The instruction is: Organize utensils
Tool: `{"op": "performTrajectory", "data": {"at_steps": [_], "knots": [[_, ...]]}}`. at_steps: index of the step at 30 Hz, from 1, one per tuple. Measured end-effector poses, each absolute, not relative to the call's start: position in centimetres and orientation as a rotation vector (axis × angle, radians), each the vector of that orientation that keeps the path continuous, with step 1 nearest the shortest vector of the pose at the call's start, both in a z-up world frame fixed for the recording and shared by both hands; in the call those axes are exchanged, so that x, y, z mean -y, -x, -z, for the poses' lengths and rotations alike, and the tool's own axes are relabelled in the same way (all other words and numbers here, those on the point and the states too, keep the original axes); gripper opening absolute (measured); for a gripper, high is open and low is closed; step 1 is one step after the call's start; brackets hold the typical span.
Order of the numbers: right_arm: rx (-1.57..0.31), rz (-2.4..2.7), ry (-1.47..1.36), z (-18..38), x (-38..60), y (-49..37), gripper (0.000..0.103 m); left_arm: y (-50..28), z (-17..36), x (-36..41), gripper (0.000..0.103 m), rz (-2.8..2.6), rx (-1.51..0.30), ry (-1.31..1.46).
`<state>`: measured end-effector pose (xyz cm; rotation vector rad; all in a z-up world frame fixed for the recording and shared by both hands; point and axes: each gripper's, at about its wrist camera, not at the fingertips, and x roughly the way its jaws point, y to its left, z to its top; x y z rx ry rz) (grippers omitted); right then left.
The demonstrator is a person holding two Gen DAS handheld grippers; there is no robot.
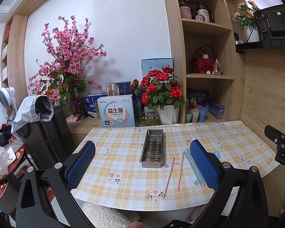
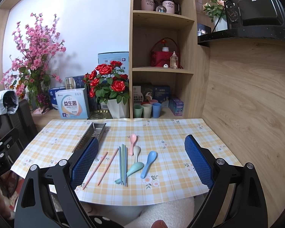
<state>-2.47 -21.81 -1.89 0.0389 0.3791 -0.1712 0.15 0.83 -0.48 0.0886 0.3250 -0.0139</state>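
Observation:
A long steel perforated tray [image 1: 152, 147] lies empty on the checked tablecloth [image 1: 123, 163], also at the left of the right wrist view [image 2: 94, 134]. Right of it lie two pink chopsticks [image 2: 102, 169], a bundle of green and blue chopsticks [image 2: 123, 161], and pink [image 2: 132, 142], beige [image 2: 136, 152], teal [image 2: 134, 168] and blue [image 2: 149, 162] spoons. My left gripper [image 1: 142, 163] hovers open above the tray's near end, holding nothing. My right gripper [image 2: 141, 161] hovers open above the spoons and chopsticks, holding nothing. In the left wrist view the right pad hides most of the spoons.
A white pot of red roses [image 2: 112, 91], boxes [image 2: 73, 104] and pastel cups [image 2: 147, 110] stand along the table's far edge under wooden shelves [image 2: 161, 70]. A wooden panel [image 2: 252, 98] walls the right side. A black chair with a jacket [image 1: 41, 125] stands left.

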Motion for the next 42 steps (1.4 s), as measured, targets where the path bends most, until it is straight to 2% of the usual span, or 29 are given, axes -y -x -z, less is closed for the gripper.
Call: {"op": "performTrajectory", "data": {"at_steps": [28,36,42], "knots": [[-0.397,0.147,-0.047,2.2,21.9,2.0,0.089,-0.3,0.7,-1.2,0.098,0.019,-0.344,-0.071],[-0.396,0.120,-0.059,1.7,23.6,-1.4,0.089,-3.3,-0.2,-1.8,0.098,0.051,-0.308,-0.081],[-0.421,0.035,-0.077,1.7,24.2,-7.2,0.089,-7.6,-0.5,-2.5,0.098,0.123,-0.323,-0.057]]}}
